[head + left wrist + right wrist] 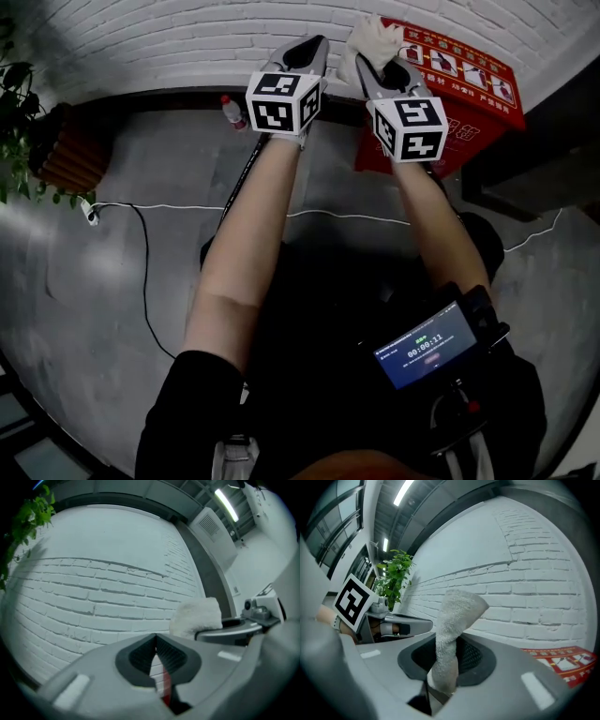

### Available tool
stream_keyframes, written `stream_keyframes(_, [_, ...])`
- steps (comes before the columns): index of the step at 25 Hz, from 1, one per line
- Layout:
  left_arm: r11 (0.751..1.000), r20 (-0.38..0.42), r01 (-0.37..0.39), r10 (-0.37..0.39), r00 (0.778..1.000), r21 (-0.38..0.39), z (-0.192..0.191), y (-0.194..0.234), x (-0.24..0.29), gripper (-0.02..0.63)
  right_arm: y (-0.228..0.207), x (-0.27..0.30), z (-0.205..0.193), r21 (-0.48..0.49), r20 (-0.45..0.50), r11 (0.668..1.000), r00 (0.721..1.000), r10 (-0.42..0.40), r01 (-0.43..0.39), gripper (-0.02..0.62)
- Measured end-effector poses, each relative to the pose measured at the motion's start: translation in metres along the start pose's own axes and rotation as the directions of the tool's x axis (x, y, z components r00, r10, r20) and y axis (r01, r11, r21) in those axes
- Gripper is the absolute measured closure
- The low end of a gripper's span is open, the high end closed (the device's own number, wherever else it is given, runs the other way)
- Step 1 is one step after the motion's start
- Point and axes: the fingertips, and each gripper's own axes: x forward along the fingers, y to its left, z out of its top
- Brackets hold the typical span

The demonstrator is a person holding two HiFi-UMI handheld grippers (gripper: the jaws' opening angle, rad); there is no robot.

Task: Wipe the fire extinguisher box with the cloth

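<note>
Jaws of the left gripper point(156, 638) are pressed together and empty in its own view. In the right gripper view, the right gripper point(446, 654) clamps a white, fluffy cloth point(458, 613), twisted upright. In the head view, the red fire extinguisher box point(473, 89), printed with pictograms, stands against the brick wall point(141, 37).

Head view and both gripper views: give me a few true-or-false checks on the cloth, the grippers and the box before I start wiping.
1. The right gripper is shut on the cloth. True.
2. The left gripper grips the cloth too. False: its jaws are together on nothing.
3. The cloth is pressed on the fire extinguisher box. False: it stands free before the brick wall, with the box off to one side.
4. A bottle stands on the floor by the brick wall. True.
</note>
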Motion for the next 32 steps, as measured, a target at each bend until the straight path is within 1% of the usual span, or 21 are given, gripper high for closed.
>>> stream_keyframes(3, [0.999, -0.042, 0.026, -0.024, 0.999, 0.030, -0.015, 0.012, -0.001, 0.606, 0.012, 0.020, -0.008, 0.066, -0.002, 0.998, 1.000, -0.010, 0.010, 0.503])
stream_keyframes(5, [0.999, -0.069, 0.038, -0.037, 0.997, 0.010, -0.028, 0.020, 0.000, 0.606, 0.015, 0.030, -0.018, 0.128, -0.015, 0.991, 1.000, -0.024, 0.026, 0.503])
stream_keyframes(8, [0.999, -0.069, 0.043, -0.044, 0.997, -0.019, -0.037, 0.032, 0.004, 0.606, 0.016, 0.043, -0.030, 0.208, -0.022, 0.977, 0.998, -0.051, 0.054, 0.503])
stream_keyframes(11, [0.998, -0.057, 0.049, -0.050, 0.997, -0.032, -0.039, 0.042, 0.013, 0.606, 0.019, 0.053, -0.046, 0.243, -0.018, 0.967, 0.997, -0.080, 0.082, 0.503])
stream_keyframes(13, [0.998, -0.049, 0.055, -0.058, 0.997, -0.044, -0.042, 0.045, 0.019, 0.606, 0.017, 0.058, -0.059, 0.288, -0.022, 0.952, 0.994, -0.104, 0.106, 0.503])
stream_keyframes(17, [0.996, -0.045, 0.079, -0.081, 0.996, -0.052, -0.050, 0.046, 0.031, 0.606, 0.014, 0.070, -0.084, 0.418, -0.048, 0.899, 0.992, -0.120, 0.129, 0.503])
stream_keyframes(20, [0.992, -0.062, 0.110, -0.114, 0.992, -0.055, -0.062, 0.044, 0.037, 0.606, 0.012, 0.077, -0.099, 0.496, -0.059, 0.855, 0.988, -0.143, 0.153, 0.503])
stream_keyframes(22, [0.990, -0.076, 0.127, -0.131, 0.988, -0.062, -0.071, 0.045, 0.041, 0.606, 0.006, 0.078, -0.107, 0.532, -0.064, 0.827, 0.982, -0.175, 0.182, 0.503])
stream_keyframes(25, [0.985, -0.086, 0.146, -0.153, 0.984, -0.092, -0.083, 0.048, 0.046, 0.607, -0.003, 0.076, -0.114, 0.583, -0.058, 0.782, 0.971, -0.232, 0.222, 0.503])
stream_keyframes(29, [0.982, -0.094, 0.158, -0.168, 0.981, -0.105, -0.093, 0.052, 0.058, 0.606, -0.013, 0.077, -0.120, 0.643, -0.048, 0.727, 0.960, -0.277, 0.242, 0.505])
stream_keyframes(31, [0.980, -0.086, 0.162, -0.173, 0.981, -0.119, -0.094, 0.053, 0.064, 0.606, -0.019, 0.079, -0.124, 0.678, -0.051, 0.691, 0.955, -0.293, 0.249, 0.505])
stream_keyframes(32, [0.978, -0.083, 0.167, -0.178, 0.981, -0.121, -0.095, 0.053, 0.067, 0.606, -0.022, 0.079, -0.127, 0.699, -0.055, 0.668, 0.951, -0.304, 0.254, 0.505])
